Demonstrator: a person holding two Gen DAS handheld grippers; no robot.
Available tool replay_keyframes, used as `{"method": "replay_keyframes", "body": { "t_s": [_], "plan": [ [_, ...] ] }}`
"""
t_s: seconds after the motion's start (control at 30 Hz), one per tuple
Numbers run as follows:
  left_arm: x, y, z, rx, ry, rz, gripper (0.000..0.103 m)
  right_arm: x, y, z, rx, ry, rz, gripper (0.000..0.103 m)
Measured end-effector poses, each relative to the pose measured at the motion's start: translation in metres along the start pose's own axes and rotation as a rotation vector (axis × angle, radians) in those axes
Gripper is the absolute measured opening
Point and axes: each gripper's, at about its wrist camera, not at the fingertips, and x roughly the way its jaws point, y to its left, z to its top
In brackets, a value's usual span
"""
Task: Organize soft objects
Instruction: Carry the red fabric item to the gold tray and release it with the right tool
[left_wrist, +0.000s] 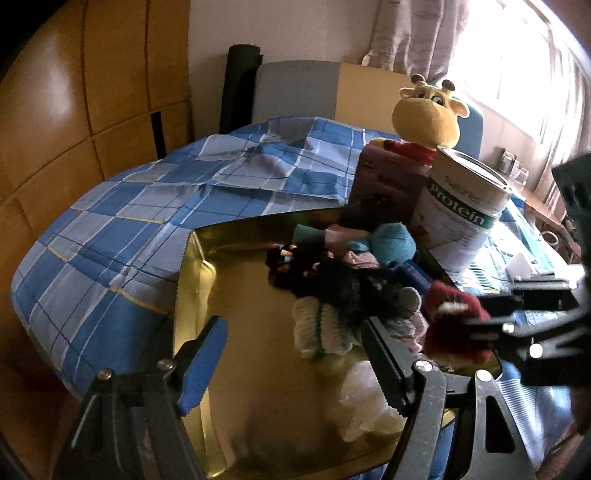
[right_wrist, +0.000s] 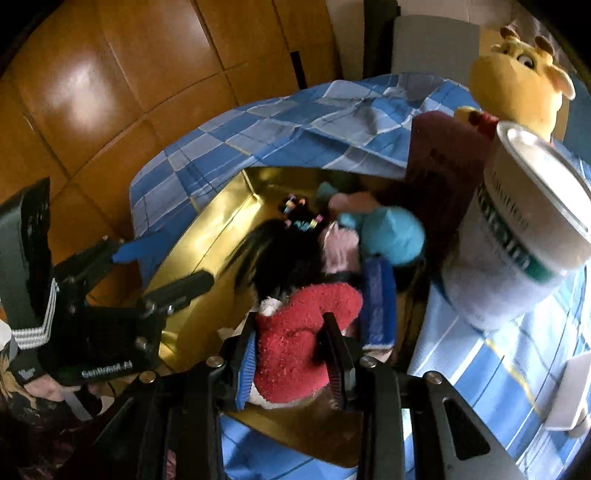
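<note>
A shiny gold tray (left_wrist: 207, 280) lies on the bed and holds a pile of soft things: a black fuzzy piece (left_wrist: 340, 284), a teal one (left_wrist: 391, 243) and a cream ribbed one (left_wrist: 317, 325). My right gripper (right_wrist: 291, 354) is shut on a red fuzzy item (right_wrist: 295, 350), held low over the tray's near right edge beside the pile. The left wrist view shows that red item (left_wrist: 454, 325) coming in from the right. My left gripper (left_wrist: 291, 365) stands open over the tray's bare left part, nothing between its fingers. The right wrist view shows the left gripper (right_wrist: 166, 264) at the tray's left rim.
A white protein can (left_wrist: 461, 214), a dark pink box (left_wrist: 388, 177) and a yellow giraffe plush (left_wrist: 428, 114) stand right of the tray. A crumpled clear bag (left_wrist: 362, 398) lies in the tray's near end. The blue checked bedspread (left_wrist: 147, 206) ends at a wooden wardrobe (left_wrist: 74, 110).
</note>
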Motion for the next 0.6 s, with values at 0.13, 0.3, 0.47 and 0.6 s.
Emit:
{"method": "replay_keyframes", "body": {
  "t_s": [0.13,0.3,0.47,0.6],
  "plan": [
    [-0.001,0.012,0.001,-0.032,0.000,0.016,0.076,0.010,0.008,-0.010,0.002,0.016,0.009,0.032],
    [-0.002,0.032,0.003,-0.090,-0.005,0.053,0.076,0.038,0.023,-0.017,-0.020,0.052,-0.017,0.033],
    [-0.004,0.042,-0.001,-0.114,-0.002,0.065,0.076,0.052,0.028,-0.011,0.005,0.017,-0.005,0.038],
    [-0.005,0.045,-0.001,-0.124,-0.008,0.066,0.079,0.047,0.026,-0.013,0.037,0.020,0.014,0.053]
  ]
}}
